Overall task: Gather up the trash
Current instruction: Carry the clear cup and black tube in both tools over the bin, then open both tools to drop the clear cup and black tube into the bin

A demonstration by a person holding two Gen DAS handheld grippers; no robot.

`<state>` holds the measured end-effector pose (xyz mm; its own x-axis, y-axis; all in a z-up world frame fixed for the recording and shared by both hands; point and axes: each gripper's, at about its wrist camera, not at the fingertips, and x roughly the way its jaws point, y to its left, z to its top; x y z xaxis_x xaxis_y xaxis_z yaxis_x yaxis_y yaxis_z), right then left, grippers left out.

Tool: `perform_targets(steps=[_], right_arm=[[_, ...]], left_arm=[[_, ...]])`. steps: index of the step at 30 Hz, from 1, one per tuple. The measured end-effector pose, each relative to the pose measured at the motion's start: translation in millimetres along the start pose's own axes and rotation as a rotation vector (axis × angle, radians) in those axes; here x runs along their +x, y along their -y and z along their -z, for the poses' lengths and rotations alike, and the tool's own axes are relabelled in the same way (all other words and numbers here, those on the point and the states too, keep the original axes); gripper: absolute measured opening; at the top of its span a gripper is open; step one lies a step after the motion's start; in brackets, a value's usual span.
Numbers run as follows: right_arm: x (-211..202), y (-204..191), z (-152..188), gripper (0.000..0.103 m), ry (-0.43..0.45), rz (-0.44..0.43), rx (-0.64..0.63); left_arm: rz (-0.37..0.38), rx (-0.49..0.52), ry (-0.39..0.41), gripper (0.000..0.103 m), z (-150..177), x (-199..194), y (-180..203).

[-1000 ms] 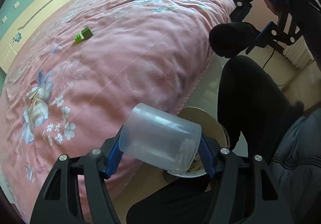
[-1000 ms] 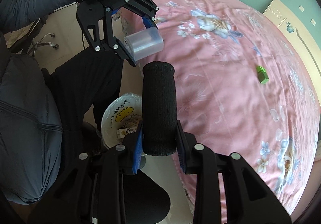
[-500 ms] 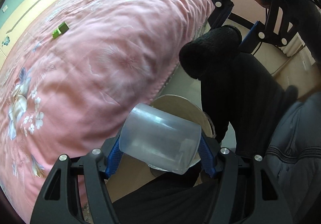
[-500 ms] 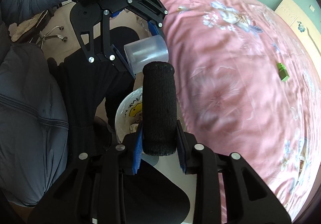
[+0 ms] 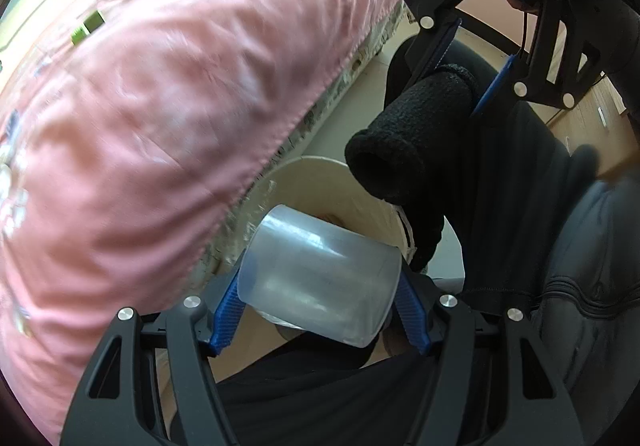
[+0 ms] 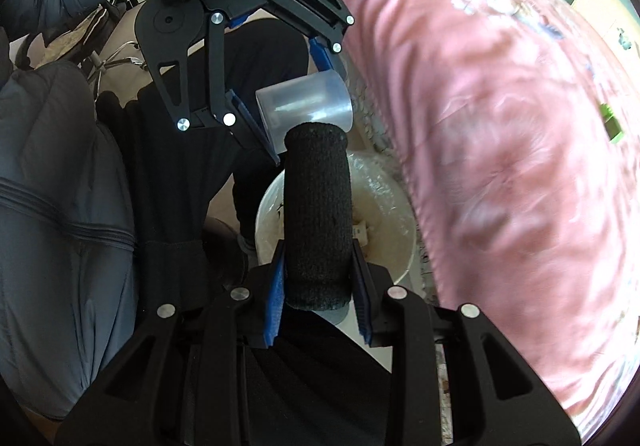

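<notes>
My left gripper (image 5: 320,310) is shut on a translucent plastic cup (image 5: 320,278), held on its side above the round white trash bin (image 5: 320,178). The cup also shows in the right wrist view (image 6: 304,106). My right gripper (image 6: 318,298) is shut on a black foam tube (image 6: 318,218), held over the same bin (image 6: 396,242); the tube also shows in the left wrist view (image 5: 408,138). The bin stands on the floor beside the bed and holds some scraps.
A pink flowered quilt (image 5: 140,106) covers the bed next to the bin. A green block (image 6: 610,122) lies on the quilt, also in the left wrist view (image 5: 86,26). The person's black trousers (image 5: 500,186) and grey jacket (image 6: 52,206) are close by.
Both grippers have come down off the bed side and closer over the bin, still holding the cup and the tube. The bed now fills less of the views.
</notes>
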<state>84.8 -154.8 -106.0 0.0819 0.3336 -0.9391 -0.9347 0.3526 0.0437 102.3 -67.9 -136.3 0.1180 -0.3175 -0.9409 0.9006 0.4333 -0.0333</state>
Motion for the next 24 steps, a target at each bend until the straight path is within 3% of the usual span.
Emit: perform_targets(steps=[24], right_arm=[[105.2,35.2,10.6,0.031,-0.109,-0.156,0.071]], left_arm=[[0.128,-0.079,-0.165,0.068,-1.0,115.7,-27.7]])
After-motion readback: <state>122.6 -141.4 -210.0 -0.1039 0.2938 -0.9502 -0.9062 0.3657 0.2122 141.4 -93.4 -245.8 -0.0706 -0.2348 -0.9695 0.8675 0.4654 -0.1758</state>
